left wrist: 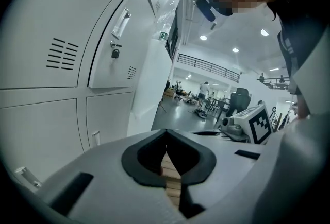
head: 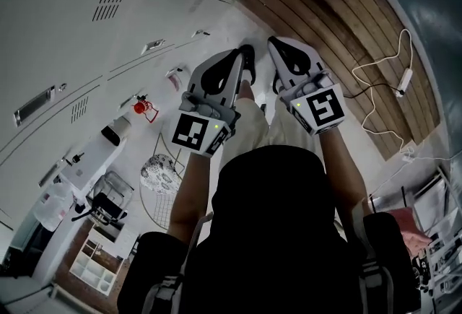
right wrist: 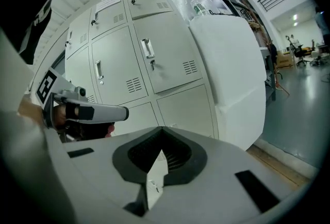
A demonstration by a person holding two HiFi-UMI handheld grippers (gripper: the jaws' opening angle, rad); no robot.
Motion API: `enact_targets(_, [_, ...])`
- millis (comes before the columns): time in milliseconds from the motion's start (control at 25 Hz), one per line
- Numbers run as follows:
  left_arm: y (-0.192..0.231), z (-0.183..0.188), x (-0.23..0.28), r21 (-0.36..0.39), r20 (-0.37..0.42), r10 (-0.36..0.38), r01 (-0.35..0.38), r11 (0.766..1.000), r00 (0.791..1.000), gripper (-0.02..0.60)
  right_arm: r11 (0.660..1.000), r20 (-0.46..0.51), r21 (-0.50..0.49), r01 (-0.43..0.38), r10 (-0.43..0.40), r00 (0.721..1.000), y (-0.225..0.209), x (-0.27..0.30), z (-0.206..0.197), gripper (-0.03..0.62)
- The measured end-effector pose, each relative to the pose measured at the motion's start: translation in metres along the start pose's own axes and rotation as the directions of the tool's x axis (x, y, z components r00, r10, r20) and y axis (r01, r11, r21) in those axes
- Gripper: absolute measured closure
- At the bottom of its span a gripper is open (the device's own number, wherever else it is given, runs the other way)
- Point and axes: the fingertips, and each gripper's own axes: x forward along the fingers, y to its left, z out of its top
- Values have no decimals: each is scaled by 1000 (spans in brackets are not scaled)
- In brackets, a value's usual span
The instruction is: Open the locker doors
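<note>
Locker doors (right wrist: 170,58) stand shut, a little way ahead of both claws. Left claw (left wrist: 166,131) and right claw (right wrist: 161,129) are closed tight, holding nothing.

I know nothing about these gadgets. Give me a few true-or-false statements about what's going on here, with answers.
1. The left tongs and right tongs are both shut and empty. True.
2. The locker doors stand open. False: the doors in view are closed.
3. The left tongs grip a handle. False: they hold nothing and are clear of the handle.
4. A white power strip lies on the floor. True.
</note>
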Motion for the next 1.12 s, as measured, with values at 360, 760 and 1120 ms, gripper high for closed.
enact_targets(360, [33,-19,17,3,-58,-56,56,998,997,566,988,55,133,-74,67,996,-7,39,-9,591])
enact_targets(760, [77,-30,42,-2,-85,-62,62,998,994,566,988,51,151,-14,6,999,-28,88,-18,591])
enact_targets(1120, [110,-43,55,9,-110,-66,68,998,992,567,997,10,79,9,-10,1000,-29,136,-38,589])
